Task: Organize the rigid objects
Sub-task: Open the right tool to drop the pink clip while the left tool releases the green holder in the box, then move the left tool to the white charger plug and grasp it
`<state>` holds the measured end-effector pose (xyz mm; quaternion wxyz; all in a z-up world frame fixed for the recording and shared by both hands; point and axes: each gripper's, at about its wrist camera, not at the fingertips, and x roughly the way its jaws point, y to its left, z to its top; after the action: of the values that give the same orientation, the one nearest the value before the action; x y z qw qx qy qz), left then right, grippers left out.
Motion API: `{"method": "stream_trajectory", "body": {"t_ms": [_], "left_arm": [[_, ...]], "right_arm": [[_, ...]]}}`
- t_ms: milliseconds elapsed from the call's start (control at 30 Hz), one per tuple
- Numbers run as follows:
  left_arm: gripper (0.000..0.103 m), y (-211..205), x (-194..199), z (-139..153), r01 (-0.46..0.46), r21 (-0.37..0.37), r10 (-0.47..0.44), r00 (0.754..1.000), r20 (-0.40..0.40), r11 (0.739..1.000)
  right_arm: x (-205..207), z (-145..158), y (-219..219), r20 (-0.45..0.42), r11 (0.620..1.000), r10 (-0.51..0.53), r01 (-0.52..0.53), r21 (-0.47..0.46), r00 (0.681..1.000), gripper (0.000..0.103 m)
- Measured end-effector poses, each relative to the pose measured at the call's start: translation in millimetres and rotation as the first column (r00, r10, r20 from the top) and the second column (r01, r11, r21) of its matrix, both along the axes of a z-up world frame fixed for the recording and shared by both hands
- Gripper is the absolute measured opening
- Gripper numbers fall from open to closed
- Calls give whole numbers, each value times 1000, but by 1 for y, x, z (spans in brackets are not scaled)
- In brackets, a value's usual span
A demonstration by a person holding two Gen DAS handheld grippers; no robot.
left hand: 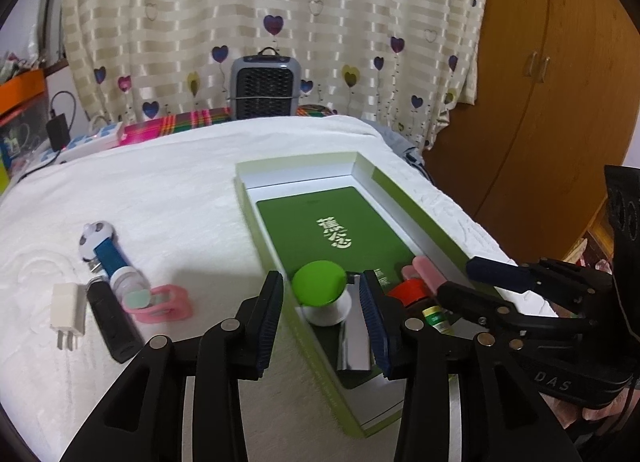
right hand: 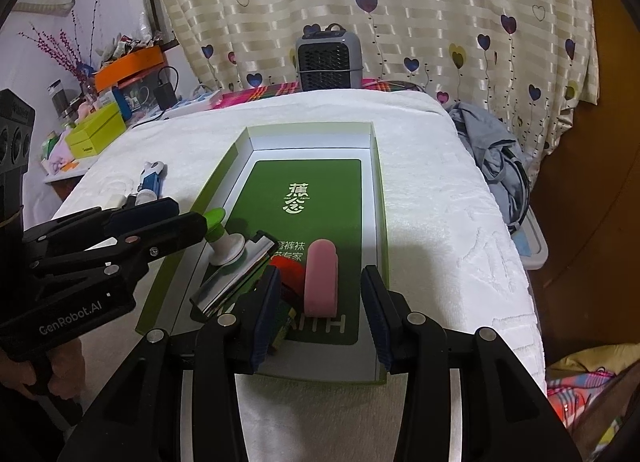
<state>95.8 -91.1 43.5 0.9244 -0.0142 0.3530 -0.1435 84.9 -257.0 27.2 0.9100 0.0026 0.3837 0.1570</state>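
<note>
1. Nearest, both claws hover over the near end of the green box. The left gripper is spread wide, clasping nothing; the green-capped stopper and the shiny metal bar lie loose between its jaws.
2. The right gripper stands parted too, empty, with the pink block between its jaws, untouched.
3. Inside the box beside that block is a red-capped bottle: probably hard, light, slick. I'd pinch across its body.
4. Left of the box, on the white towel: pink clip, black stick, white plug, blue tube. All look rigid and light; grab each mid-length.
</note>
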Motion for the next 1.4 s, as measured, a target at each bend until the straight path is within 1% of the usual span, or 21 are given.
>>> {"method": "stream_trajectory", "body": {"t_ms": [267, 500, 767, 1067, 1400], "left_arm": [[39, 9, -5, -1, -23, -3, 23, 1000, -9, 1000], [39, 10, -7, -1, -21, -5, 21, 1000, -11, 1000], [39, 13, -18, 0, -20, -12, 20, 1000, -6, 1000], [39, 24, -31, 3, -35, -15, 35, 999, -1, 999], [39, 48, -37, 7, -68, -26, 68, 998, 3, 997]], "right_arm": [[-4, 2, 0, 4, 1000, -5, 5, -1, 1000, 43], [-8, 5, 6, 8, 1000, 11, -11, -1, 1000, 43], [-14, 7, 13, 17, 1000, 28, -28, 1, 999, 43], [-21, 12, 28, 32, 998, 61, -61, -2, 998, 43], [-26, 18, 51, 42, 994, 106, -105, -10, 993, 43]]}}
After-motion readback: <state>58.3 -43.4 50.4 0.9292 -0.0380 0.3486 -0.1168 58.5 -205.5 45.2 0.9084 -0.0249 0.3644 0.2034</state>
